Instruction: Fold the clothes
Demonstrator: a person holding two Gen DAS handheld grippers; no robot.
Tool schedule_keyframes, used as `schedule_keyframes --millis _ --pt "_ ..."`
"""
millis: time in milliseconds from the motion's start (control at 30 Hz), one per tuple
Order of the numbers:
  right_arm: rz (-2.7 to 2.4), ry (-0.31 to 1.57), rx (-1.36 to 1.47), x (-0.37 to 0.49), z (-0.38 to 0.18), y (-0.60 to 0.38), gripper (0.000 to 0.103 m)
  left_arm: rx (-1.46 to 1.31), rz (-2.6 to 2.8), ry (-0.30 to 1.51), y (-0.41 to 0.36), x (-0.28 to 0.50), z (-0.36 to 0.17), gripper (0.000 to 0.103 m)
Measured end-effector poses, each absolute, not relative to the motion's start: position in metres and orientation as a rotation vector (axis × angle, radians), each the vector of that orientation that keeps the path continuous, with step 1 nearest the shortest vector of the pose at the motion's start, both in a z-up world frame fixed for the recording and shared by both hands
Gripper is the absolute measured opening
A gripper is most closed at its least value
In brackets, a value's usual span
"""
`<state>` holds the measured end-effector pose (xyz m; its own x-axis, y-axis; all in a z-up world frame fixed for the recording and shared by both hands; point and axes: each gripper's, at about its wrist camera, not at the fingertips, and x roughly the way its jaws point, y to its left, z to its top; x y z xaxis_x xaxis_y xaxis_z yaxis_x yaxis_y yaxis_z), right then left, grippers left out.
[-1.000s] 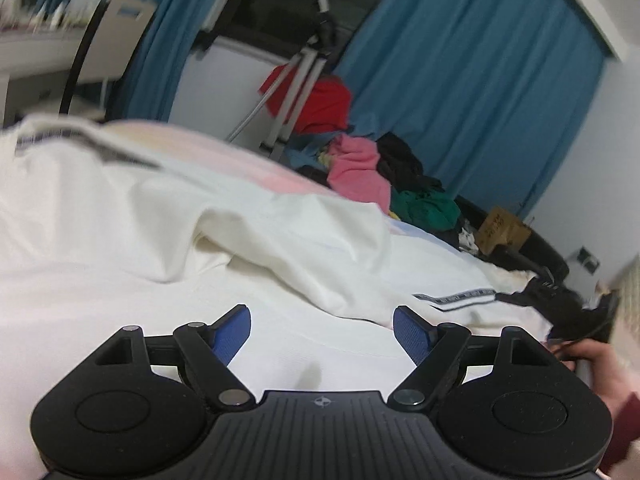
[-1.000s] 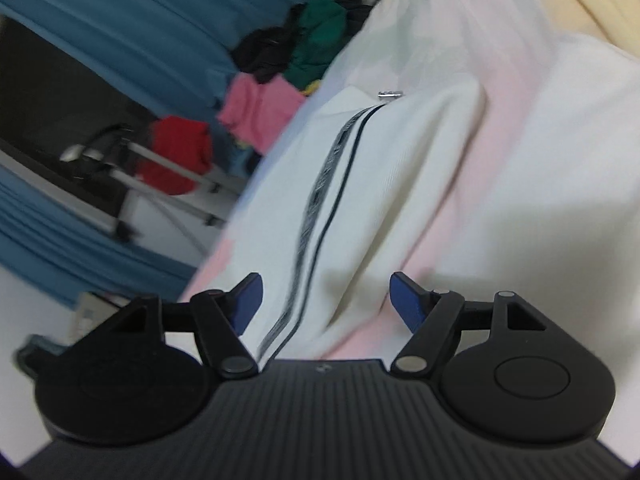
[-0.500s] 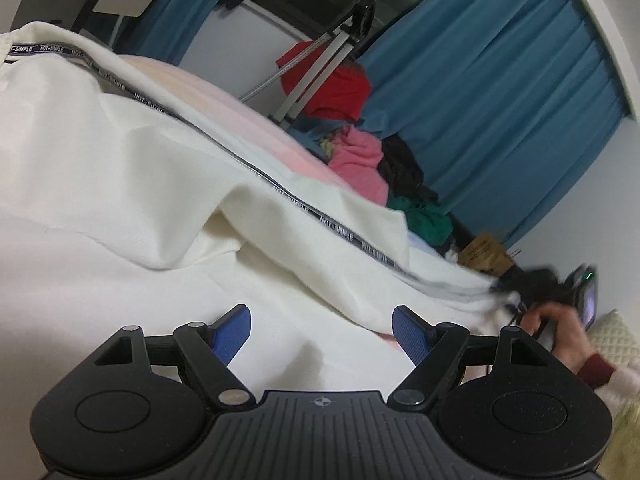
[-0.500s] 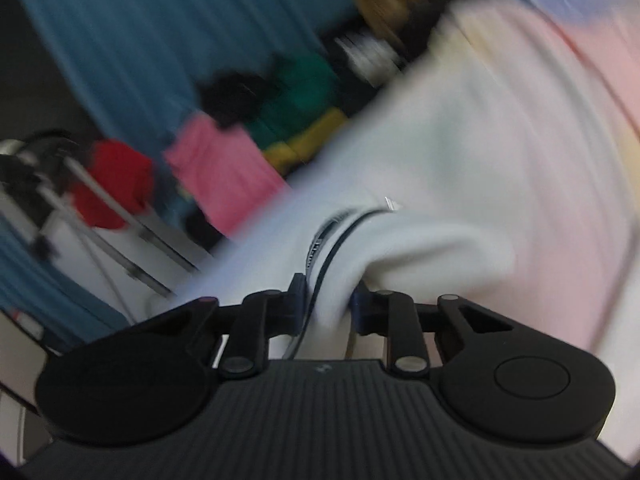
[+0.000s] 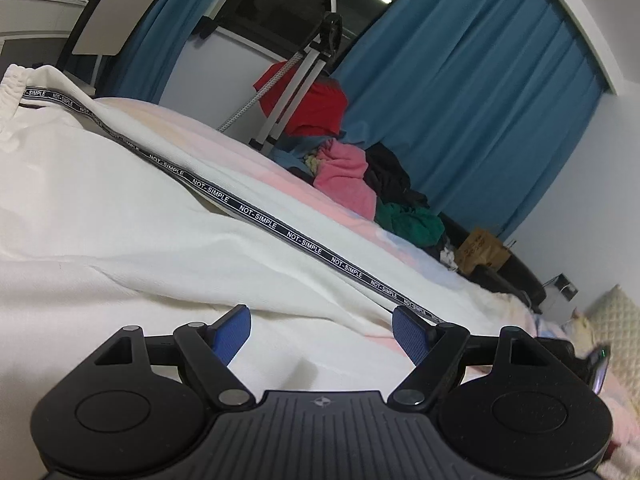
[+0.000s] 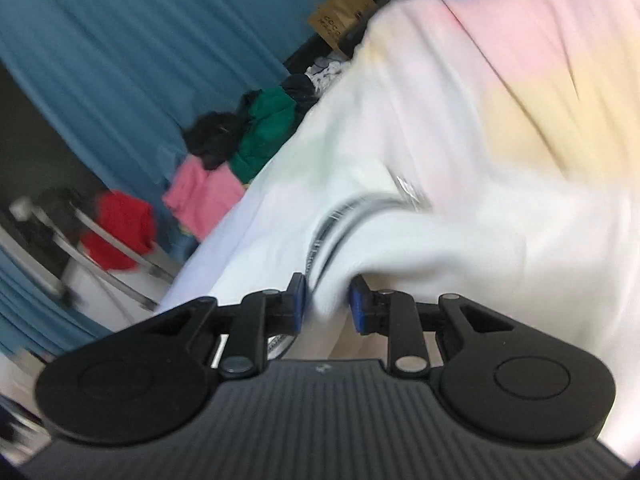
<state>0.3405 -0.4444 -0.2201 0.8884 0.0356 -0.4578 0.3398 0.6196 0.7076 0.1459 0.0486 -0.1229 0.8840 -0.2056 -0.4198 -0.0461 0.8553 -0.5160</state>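
The white trousers (image 5: 132,220) lie spread across the pastel bedsheet (image 6: 532,92), their black lettered side stripe (image 5: 296,240) drawn taut. The cloth looks soft, light and limp, so it should sag wherever unsupported; hem and waistband seem the surest holds. The right gripper (image 6: 327,300) pinches a bunched fold near the stripe; the left gripper (image 5: 322,334) hovers agape over the fabric, holding nothing.

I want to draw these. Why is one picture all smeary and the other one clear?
Right wrist view: motion-blurred; the white garment and curtain smear. Left wrist view: sharp; the stripe lettering reads clearly, though the fisheye bends the curtain.
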Motion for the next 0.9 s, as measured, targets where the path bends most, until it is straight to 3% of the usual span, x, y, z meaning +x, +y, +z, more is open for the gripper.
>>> schedule_keyframes --millis 167,200,233,300,467,667,733,833,900 --pt "-0.143 0.45 0.994 0.336 -0.223 -0.457 0.039 -0.526 -0.067 0.51 0.043 0.15 -0.126 0.079" --pt "-0.141 0.436 1.028 0.333 -0.223 -0.46 0.048 -0.522 -0.063 0.515 0.042 0.151 -0.127 0.079" --pt "-0.141 0.413 1.064 0.329 -0.224 -0.463 0.068 -0.518 -0.059 0.52 0.042 0.153 -0.128 0.079" --pt "-0.152 0.368 1.132 0.318 -0.23 -0.468 0.084 -0.486 -0.044 0.523 0.039 0.158 -0.13 0.079" --pt "-0.188 0.347 1.173 0.315 -0.232 -0.476 0.083 -0.247 0.011 0.515 0.028 0.181 -0.129 0.079" --pt "-0.247 0.41 0.911 0.331 -0.21 -0.47 0.062 0.024 0.029 0.569 0.016 0.21 -0.141 0.073" --pt "-0.261 0.436 0.861 0.341 -0.205 -0.471 0.038 0.08 0.004 0.591 0.011 0.215 -0.146 0.073" --pt "-0.276 0.484 0.792 0.366 -0.192 -0.465 0.023 0.179 -0.012 0.596 0.0 0.219 -0.154 0.068" --pt "-0.29 0.504 0.718 0.383 -0.176 -0.46 0.013 0.213 -0.018 0.597 -0.003 0.221 -0.159 0.056"
